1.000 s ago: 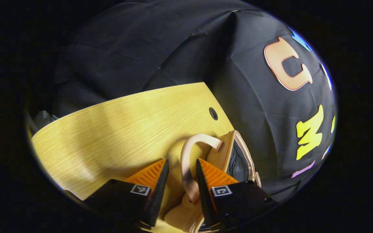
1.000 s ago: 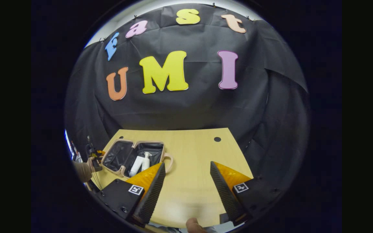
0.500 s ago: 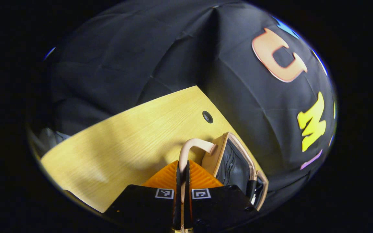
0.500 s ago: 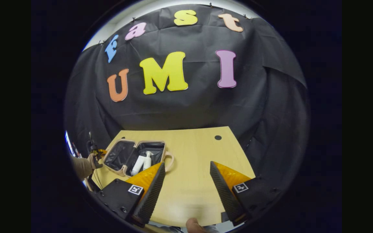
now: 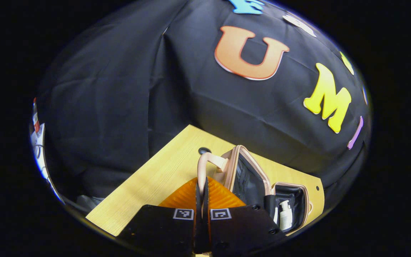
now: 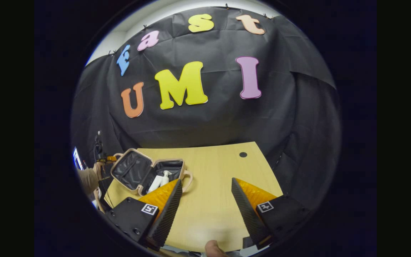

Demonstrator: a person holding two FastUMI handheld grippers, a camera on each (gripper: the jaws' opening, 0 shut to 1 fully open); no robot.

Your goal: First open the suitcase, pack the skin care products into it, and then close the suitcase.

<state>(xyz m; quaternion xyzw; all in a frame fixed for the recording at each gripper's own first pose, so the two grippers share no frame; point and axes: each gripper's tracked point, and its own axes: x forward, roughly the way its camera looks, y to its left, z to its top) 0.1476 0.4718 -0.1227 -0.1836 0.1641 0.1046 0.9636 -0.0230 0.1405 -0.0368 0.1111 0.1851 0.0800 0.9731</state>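
**Lid half raised by its handle**

I count one suitcase (image 6: 148,172), pink-shelled with a dark lining, lying at the left of the tabletop (image 6: 212,200) in the right gripper view. It has two halves and two handles, one per half. Inside the flat half lie two white skin care bottles (image 6: 159,181) side by side; in the left gripper view I can make out one of them clearly (image 5: 285,218).

My left claw (image 5: 202,200) is clenched on the lid's handle (image 5: 205,165), both fingers pressing the strap. My right claw (image 6: 203,200) is released, fingers spread wide above bare tabletop, well apart from the suitcase.

Against half a second ago, the lid half (image 5: 246,176) has tilted up off the tabletop toward the other half, so the case forms a narrower V. The left gripper view has swung, bringing the bottle-filled half into sight. The right claw has barely shifted.
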